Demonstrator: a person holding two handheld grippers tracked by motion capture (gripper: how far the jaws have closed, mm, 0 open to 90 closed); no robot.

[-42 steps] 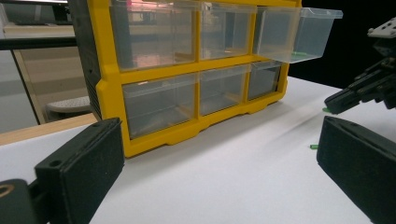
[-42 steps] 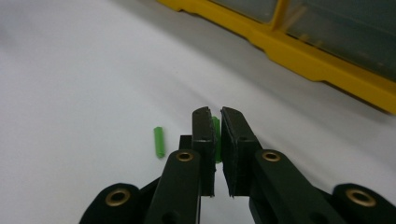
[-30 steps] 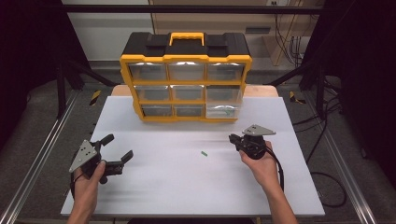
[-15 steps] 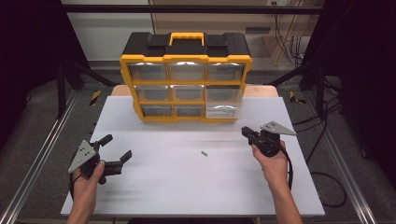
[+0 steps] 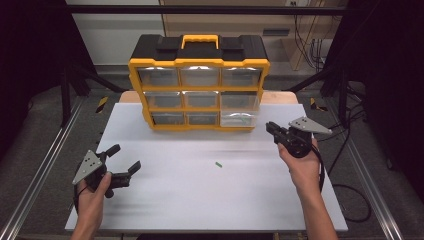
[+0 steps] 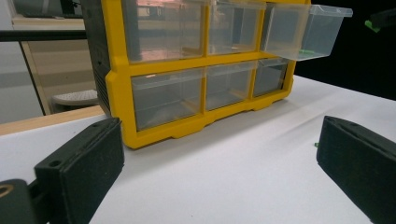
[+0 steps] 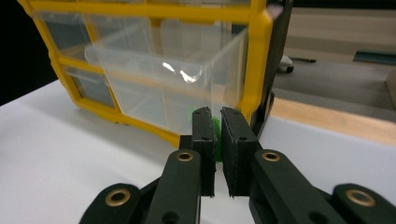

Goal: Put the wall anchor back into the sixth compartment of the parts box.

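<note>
A yellow and black drawer organizer (image 5: 200,70) stands at the back of the white table (image 5: 200,200). Its lower right clear drawer (image 5: 240,116) is pulled out, and it is seen close up as the drawer (image 7: 168,88) in the right gripper view. My right gripper (image 5: 270,127) hovers just right of that drawer. In its own view the right gripper (image 7: 217,123) is shut on a small green piece (image 7: 215,139). My left gripper (image 5: 125,157) rests open at the table's front left, nothing between its jaws. Another small green piece (image 5: 218,164) lies on the table's middle.
The organizer's other drawers (image 6: 166,95) are closed and look clear. Metal rails (image 5: 45,165) run along both sides of the table, and cables (image 5: 350,200) lie on the floor at the right. Bare table spreads between the two grippers.
My right gripper has moved right and away from me, up to the pulled-out drawer, with the green piece in it. The left gripper has stayed put.
</note>
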